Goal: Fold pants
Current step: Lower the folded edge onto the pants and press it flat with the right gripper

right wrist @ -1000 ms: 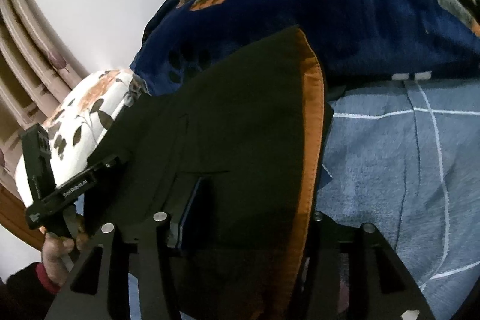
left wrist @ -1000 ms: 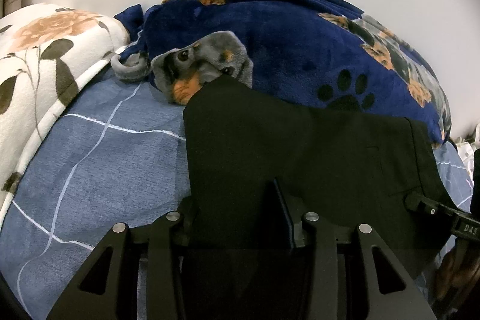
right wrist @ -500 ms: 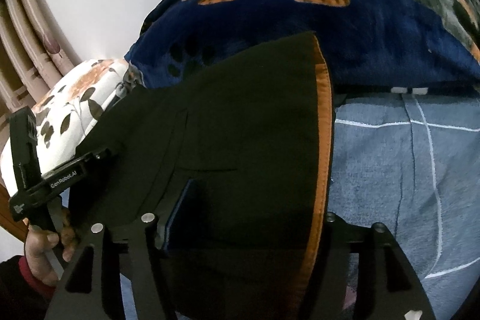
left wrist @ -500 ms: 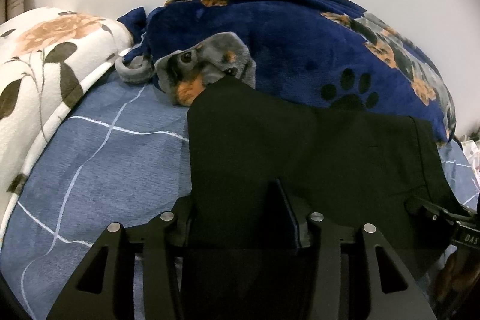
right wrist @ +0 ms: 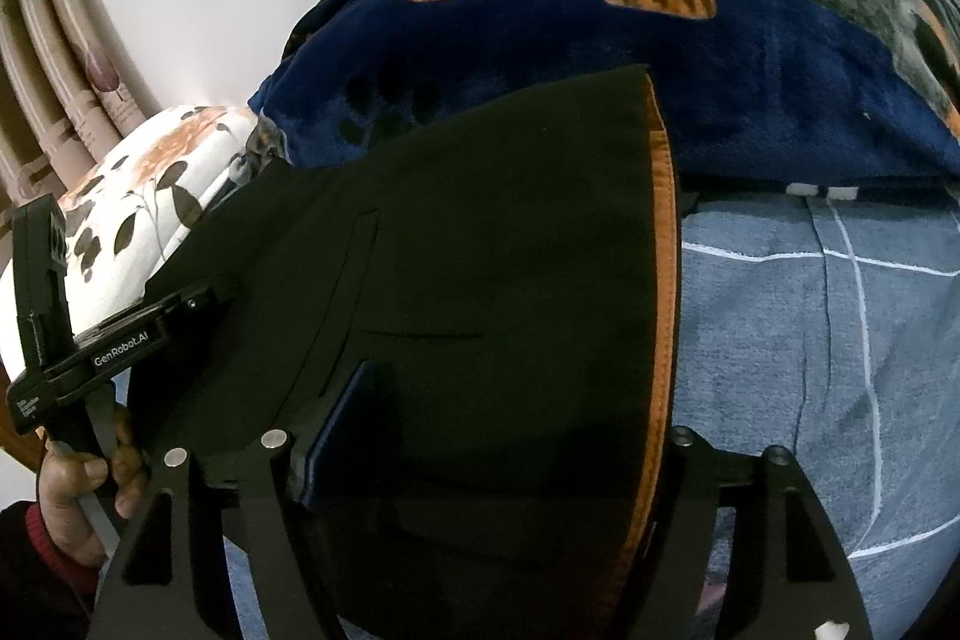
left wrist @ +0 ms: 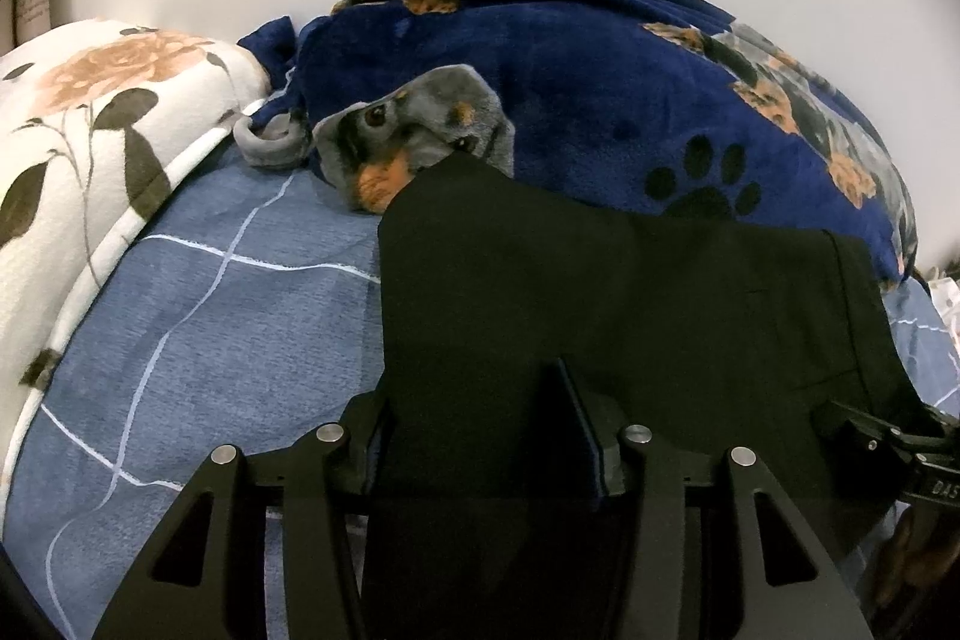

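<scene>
The black pants are stretched between both grippers above the blue checked bed sheet. My left gripper is shut on the near edge of the pants at their left end. In the right wrist view the pants show an orange inner waistband along their right edge. My right gripper is shut on the near edge at that waistband end. The left gripper's body and the hand holding it show at the left of the right wrist view. The right gripper's body shows at the right of the left wrist view.
A navy fleece blanket with dog and paw prints is heaped behind the pants against the white wall. A white floral pillow lies at the left. Curtains hang at the far left of the right wrist view.
Both grippers have moved slightly with the pants still held. The far edge of the pants has dropped a little in both views.
</scene>
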